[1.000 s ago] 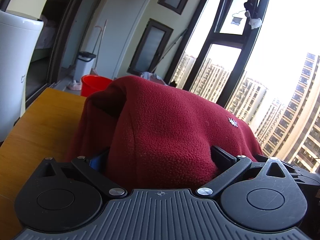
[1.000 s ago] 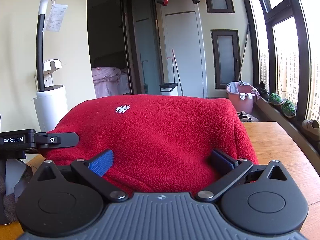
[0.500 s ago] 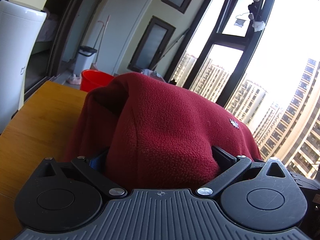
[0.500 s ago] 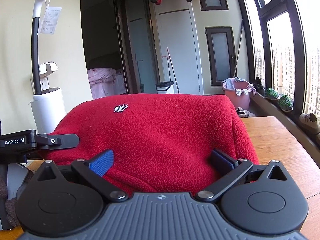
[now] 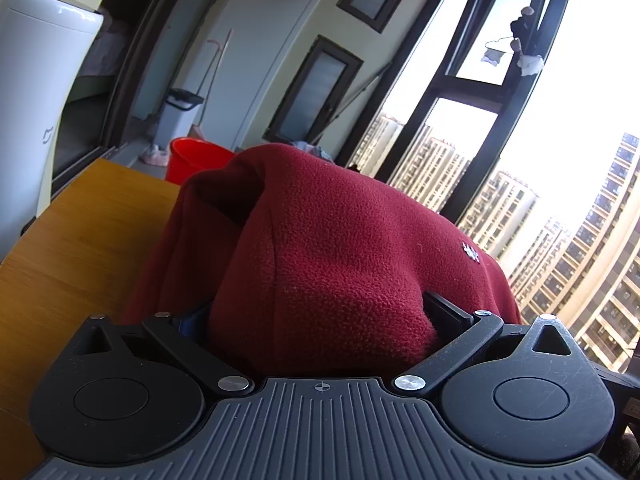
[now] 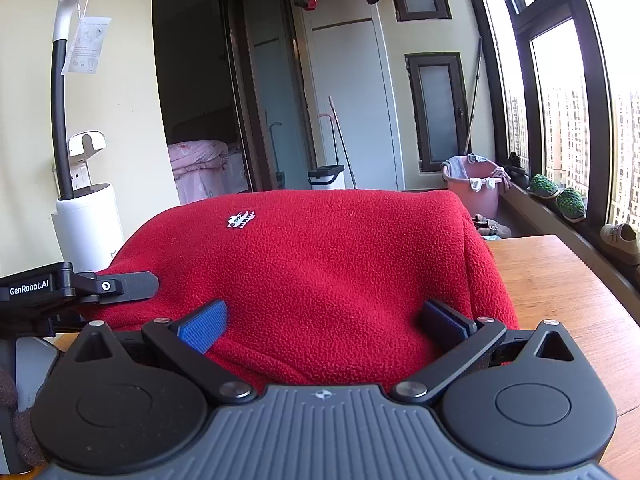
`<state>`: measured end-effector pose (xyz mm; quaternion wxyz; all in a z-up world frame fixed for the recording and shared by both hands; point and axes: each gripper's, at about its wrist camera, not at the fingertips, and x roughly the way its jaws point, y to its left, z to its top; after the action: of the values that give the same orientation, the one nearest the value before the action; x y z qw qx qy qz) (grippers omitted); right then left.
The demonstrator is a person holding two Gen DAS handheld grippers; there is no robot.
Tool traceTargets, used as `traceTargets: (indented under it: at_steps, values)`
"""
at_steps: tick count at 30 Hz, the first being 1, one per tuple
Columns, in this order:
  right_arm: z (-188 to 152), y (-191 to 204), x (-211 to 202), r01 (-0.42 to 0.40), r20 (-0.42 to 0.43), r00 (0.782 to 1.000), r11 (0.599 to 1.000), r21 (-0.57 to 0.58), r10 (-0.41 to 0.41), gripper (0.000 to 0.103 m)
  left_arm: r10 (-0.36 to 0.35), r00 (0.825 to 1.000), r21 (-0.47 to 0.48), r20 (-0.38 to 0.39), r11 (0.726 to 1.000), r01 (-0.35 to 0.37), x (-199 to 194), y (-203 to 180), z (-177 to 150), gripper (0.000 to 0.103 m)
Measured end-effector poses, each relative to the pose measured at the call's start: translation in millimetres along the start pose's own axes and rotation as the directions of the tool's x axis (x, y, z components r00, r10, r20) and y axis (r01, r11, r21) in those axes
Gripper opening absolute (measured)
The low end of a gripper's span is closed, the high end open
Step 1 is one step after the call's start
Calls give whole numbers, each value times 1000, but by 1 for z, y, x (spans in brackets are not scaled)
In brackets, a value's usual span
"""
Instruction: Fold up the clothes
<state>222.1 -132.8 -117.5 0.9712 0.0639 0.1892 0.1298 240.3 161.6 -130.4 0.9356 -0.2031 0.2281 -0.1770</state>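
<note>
We see a red fleece (image 6: 328,264) bunched in a mound on the wooden bench (image 6: 560,292), filling the middle of both wrist views. A small white emblem (image 6: 241,220) sits on its upper face.

Our right gripper (image 6: 324,320) has its two fingers spread wide, with a thick fold of the fleece lying between them. The blue pad (image 6: 204,326) of one finger shows bare on its inner face at the left, while the other finger (image 6: 446,320) presses against the cloth at the right. Whether this counts as a grip we cannot tell; the fabric simply fills the gap.

Our left gripper (image 5: 316,320) is likewise buried in the fleece (image 5: 340,248). Its fingers stand well apart, a bulging fold packed between them; the left finger is almost hidden under cloth, and only the dark edge of the right finger (image 5: 444,312) shows. In the right view, that gripper (image 6: 120,286) reaches into the fleece from the left edge.

Bare bench (image 5: 72,240) lies to the left of the mound. Behind it stand a red bucket (image 5: 192,158) and a white cylinder (image 5: 32,100). In the right view, a pink basket (image 6: 476,188) sits on the floor near the windows.
</note>
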Motion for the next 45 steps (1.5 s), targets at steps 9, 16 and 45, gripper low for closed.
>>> traceTargets:
  at_steps: [9,16,45]
  values:
    - [-2,2,-7,13,4,1000,1000,-25,-13,103,1,1000,-13,7,1000,-1,-3,-3,-1,103]
    - [-3,3,-13,38,23,999,999,-33,-37,103,20,999,-17,36,1000,-19,-11,-8,-4,103]
    - [-10,-69,-8,61,-64,997,943,327,-42,103,103,993,11,-48,995,-103,-16,-10,-9,103]
